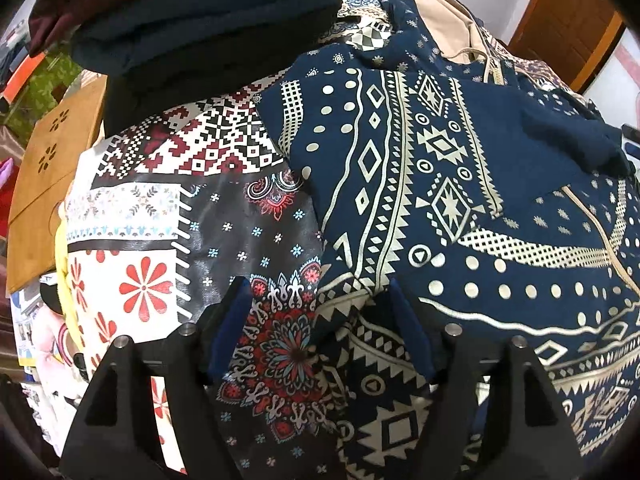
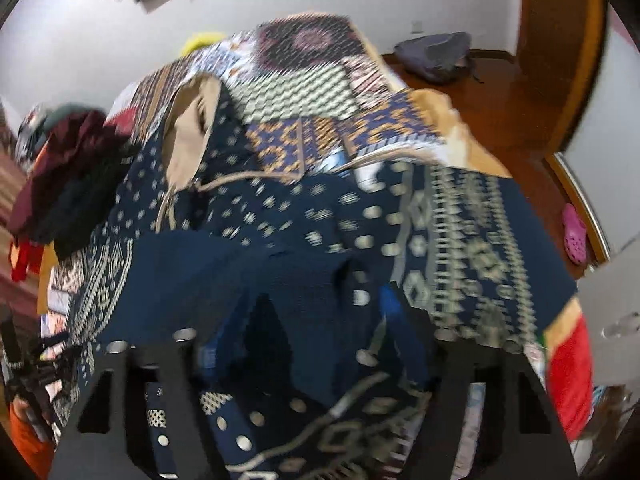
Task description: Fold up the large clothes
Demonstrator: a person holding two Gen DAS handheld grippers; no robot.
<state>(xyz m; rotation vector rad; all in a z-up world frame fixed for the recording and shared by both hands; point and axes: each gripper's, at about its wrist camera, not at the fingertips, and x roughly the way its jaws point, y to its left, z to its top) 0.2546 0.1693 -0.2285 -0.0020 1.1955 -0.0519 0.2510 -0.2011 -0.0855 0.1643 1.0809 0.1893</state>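
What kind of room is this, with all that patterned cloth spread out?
Most likely a room in a home. A patchwork-print table cover carries a navy patterned garment and a stack of folded clothes; a wooden door and a pink clog on the floor suggest a lived-in house.

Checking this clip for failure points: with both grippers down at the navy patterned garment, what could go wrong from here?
1. The left gripper straddles the edge of the navy patterned garment, with the patchwork table cover between its open fingers too; it may pinch both.
2. The right gripper is over bunched folds in a blurred view; it could grab several layers.
3. The beige drawstring lies loose across the fabric and may get trapped in a fold.
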